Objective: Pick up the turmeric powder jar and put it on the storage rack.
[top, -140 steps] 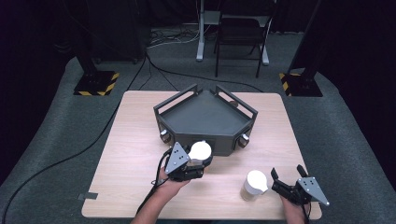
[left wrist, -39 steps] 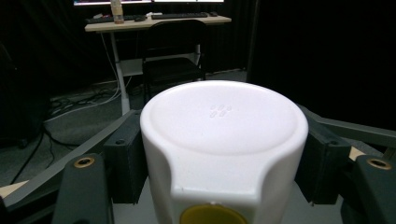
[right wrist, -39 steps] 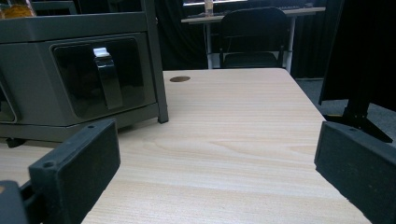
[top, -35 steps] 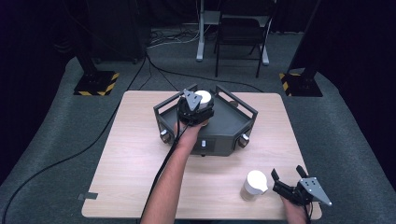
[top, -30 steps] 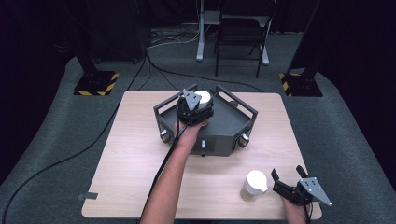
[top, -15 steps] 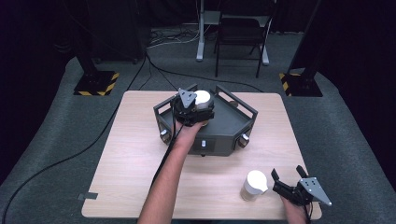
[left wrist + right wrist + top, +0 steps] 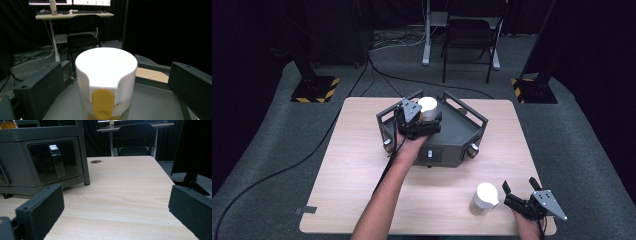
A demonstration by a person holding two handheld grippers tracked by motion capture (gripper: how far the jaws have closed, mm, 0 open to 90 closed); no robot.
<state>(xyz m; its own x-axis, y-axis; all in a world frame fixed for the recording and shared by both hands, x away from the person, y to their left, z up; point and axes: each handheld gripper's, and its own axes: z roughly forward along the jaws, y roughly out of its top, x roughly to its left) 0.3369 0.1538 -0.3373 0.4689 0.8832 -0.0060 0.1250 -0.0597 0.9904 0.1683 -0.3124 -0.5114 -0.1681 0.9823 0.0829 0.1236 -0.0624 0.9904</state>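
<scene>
My left gripper [image 7: 424, 120] reaches over the dark grey angular metal tray with raised rails [image 7: 462, 131] that sits toward the far side of the light wooden table [image 7: 362, 175]. Its jaws have just been opening and now stand wide, one black pad on each side of the white-capped round jar with a yellow tab on its front [image 7: 106, 82], with a clear gap on both sides, so nothing presses on it. The jar stands upright on the tray's grey floor, near the back corner. My right gripper [image 7: 519, 197] rests low at the near right corner of the table, jaws spread wide and empty, looking across bare wood toward the tray's front panel. Just to its left stands a second white-lidded jar [image 7: 484, 198], upright on the table, near the jaws but apart from them.
</scene>
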